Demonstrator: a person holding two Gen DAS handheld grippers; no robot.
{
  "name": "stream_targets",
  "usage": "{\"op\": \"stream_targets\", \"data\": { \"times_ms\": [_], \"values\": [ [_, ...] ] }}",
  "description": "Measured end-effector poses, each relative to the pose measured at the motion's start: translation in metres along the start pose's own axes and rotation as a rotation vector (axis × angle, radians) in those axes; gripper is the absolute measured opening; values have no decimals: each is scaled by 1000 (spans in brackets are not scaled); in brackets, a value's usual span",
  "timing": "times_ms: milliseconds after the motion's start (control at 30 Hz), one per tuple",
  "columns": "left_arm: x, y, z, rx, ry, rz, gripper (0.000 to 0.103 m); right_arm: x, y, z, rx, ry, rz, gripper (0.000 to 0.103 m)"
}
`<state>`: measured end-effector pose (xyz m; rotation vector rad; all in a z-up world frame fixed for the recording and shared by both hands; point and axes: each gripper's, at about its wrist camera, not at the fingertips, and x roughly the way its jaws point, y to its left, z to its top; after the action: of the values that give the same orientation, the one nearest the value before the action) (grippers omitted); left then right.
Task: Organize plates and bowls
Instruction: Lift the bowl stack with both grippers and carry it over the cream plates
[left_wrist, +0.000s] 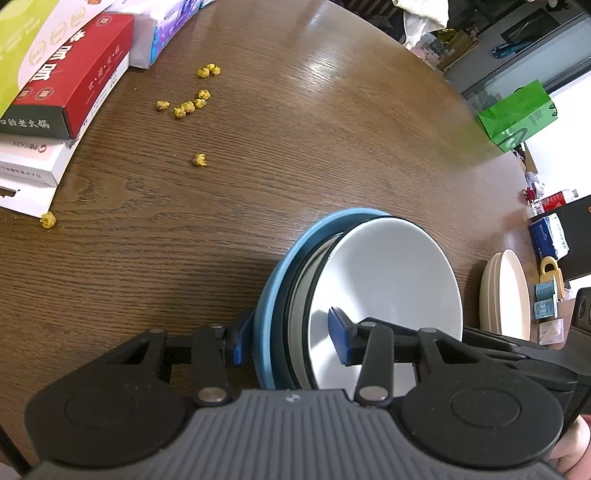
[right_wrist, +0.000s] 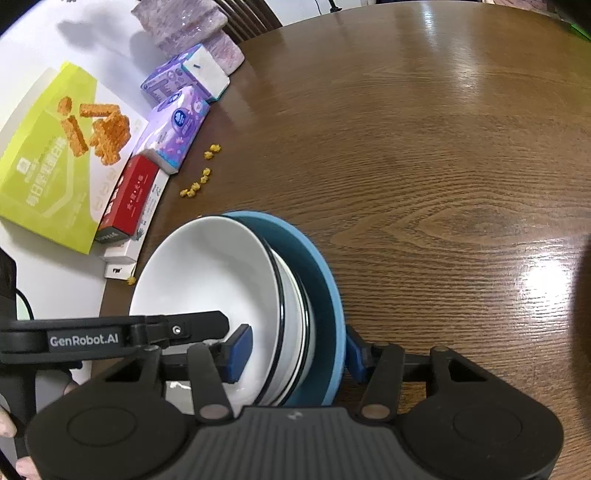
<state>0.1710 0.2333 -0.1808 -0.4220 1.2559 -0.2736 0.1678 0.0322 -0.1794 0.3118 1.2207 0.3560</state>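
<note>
Plates and bowls: one nested stack (left_wrist: 369, 295) on the brown wooden table (left_wrist: 295, 147), white bowl (right_wrist: 207, 280) uppermost, blue plate (right_wrist: 325, 295) outermost. Left gripper (left_wrist: 291, 338) is partly closed, clamped across the stack's left rim — one blue pad inside the bowl, one outside the blue plate. Right gripper (right_wrist: 299, 350) holds the opposite rim likewise. Paired grip presumably steadies the whole stack for moving as one. Second pile of cream plates (left_wrist: 506, 295) sits at the table's edge. Yellow crumbs (left_wrist: 188, 105) and boxes (left_wrist: 70, 85) lie well apart.
</note>
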Motion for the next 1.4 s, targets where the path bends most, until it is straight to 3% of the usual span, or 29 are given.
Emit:
{"op": "stream_targets", "data": {
  "times_ms": [533,1400],
  "values": [
    [-1,-4,-6,-30,-28,25,44,-5,-7,-2,24,-2,52,43],
    [0,-20,-6,-12,-35,40,44,-17,-15,-7,51,-39,57,41]
  ]
}}
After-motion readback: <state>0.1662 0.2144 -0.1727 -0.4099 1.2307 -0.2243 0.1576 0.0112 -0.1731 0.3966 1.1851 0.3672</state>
